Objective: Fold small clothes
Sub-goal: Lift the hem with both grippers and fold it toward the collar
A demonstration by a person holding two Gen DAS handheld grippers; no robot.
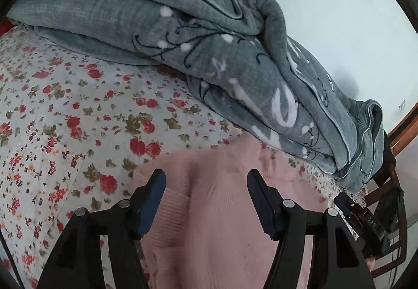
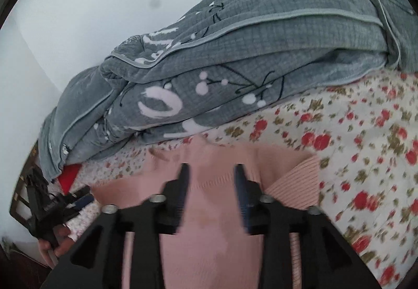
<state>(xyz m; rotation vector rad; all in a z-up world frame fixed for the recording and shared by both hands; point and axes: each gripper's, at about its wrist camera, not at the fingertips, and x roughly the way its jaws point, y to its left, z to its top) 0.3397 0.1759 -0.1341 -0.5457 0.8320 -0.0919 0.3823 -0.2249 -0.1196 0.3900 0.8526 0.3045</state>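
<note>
a pink knit sweater lies spread on the bed, under both grippers, its far edge near the foot of a heaped grey blanket. in the right wrist view the sweater shows a ribbed cuff or hem folded across its right side, with the ribbing running towards the flowered sheet.

the left gripper hangs over the middle of the sweater with its jaws wide apart and nothing between them; whether the tips touch the knit cannot be told. the right gripper is also over the sweater, its jaws apart with pink fabric showing in the gap, not clamped on anything. its fingers look smeared by blur.

each gripper shows at the edge of the other's view: the right gripper lies low at the right edge of the left wrist view, beside the sweater, and the left gripper sits at the lower left of the right wrist view, with a hand wrapped round its handle.

the bed sheet is white with red flowers and olive leaves. the grey blanket, printed with white blossoms and dark stems and piped along its edges, is piled along the far side of the bed against a pale wall. a small red thing peeks out below the blanket's end. dark wooden furniture stands beyond the corner of the bed.
</note>
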